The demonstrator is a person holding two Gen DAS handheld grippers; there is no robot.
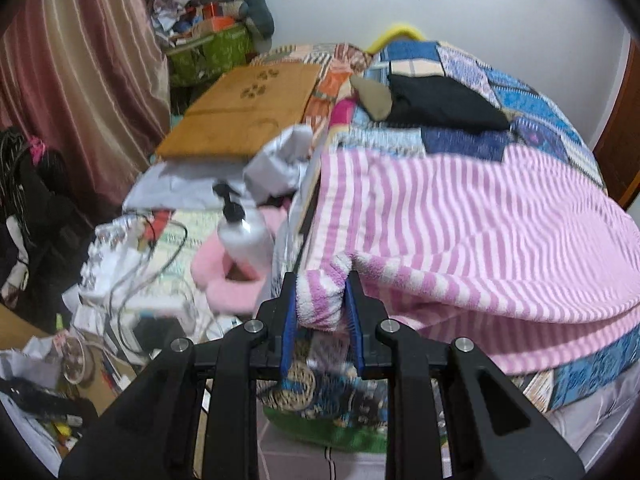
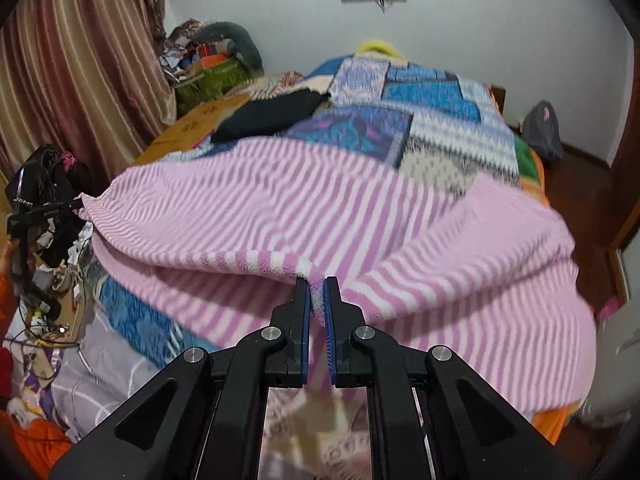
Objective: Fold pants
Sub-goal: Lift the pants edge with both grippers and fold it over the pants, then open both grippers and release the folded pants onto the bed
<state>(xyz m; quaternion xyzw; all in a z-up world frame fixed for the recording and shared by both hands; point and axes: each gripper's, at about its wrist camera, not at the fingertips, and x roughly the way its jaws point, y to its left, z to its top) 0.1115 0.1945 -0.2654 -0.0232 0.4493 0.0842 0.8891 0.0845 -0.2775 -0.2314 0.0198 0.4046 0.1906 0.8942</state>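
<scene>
The pink and white striped fleece pants [image 1: 460, 216] lie spread across the patchwork bed; they also fill the middle of the right wrist view [image 2: 320, 208]. My left gripper [image 1: 320, 280] is shut on a thick bunch of the pants' near left edge, lifted off the bed. My right gripper [image 2: 316, 284] is shut on the near edge of the pants, a thin fold between its blue pads. The held edge is raised, with a lower layer of the pants under it. The left gripper also shows at the left of the right wrist view [image 2: 76, 203], gripping the corner.
A black garment [image 1: 444, 104] lies further back on the patchwork quilt [image 1: 532, 92]. A wooden board [image 1: 244, 112], a white pump bottle [image 1: 244, 236], a pink slipper [image 1: 228, 284] and tangled cables lie left of the bed. Curtains [image 1: 80, 80] hang at left.
</scene>
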